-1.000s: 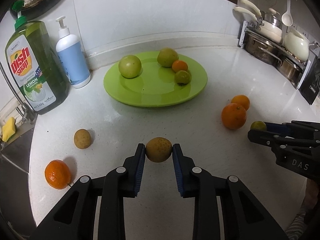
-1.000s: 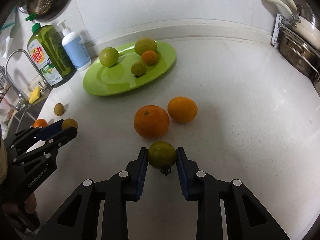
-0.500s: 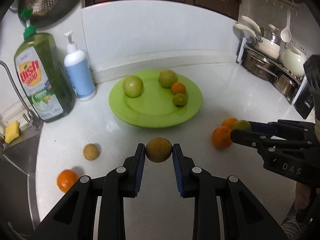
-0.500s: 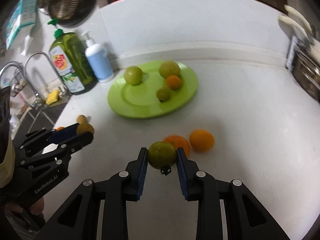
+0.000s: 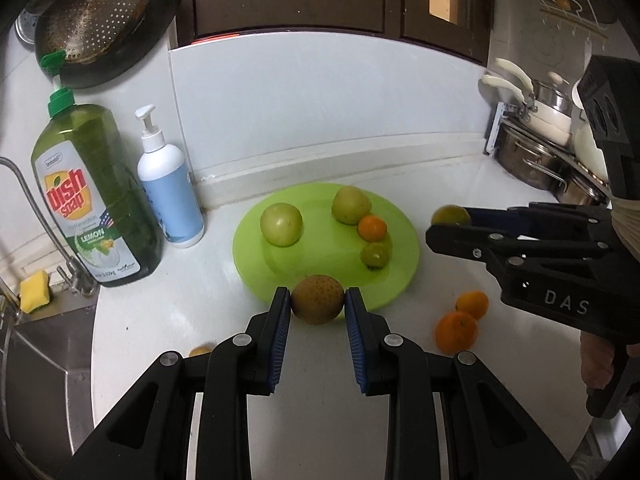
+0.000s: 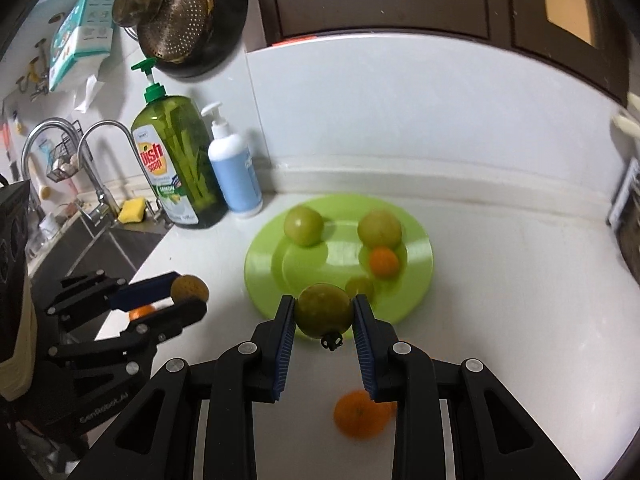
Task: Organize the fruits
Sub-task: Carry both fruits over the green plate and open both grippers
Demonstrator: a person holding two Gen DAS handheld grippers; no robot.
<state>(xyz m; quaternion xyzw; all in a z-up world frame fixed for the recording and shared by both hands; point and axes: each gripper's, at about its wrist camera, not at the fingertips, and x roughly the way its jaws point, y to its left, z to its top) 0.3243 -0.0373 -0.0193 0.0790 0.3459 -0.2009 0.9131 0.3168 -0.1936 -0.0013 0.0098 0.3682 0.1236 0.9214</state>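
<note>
We are gripping a brownish-yellow round fruit [image 5: 318, 299] between the blue pads of the left gripper [image 5: 318, 308], holding it in the air at the near, 6 o'clock edge of the lime-green plate [image 5: 256, 256]. We are also clamping a green tomato [image 6: 324, 311] with its dark stem hanging below in the right gripper [image 6: 324, 318], likewise lifted at the plate's 6 o'clock rim. On the plate, two large green fruits are sitting at 10 and 1 o'clock, and two oranges [image 5: 460, 322] are lying on the white counter [image 5: 168, 300] at the plate's 4 o'clock.

We hold our left gripper [image 5: 318, 306] and right gripper [image 6: 324, 314] raised, each clamped on a fruit.
</note>
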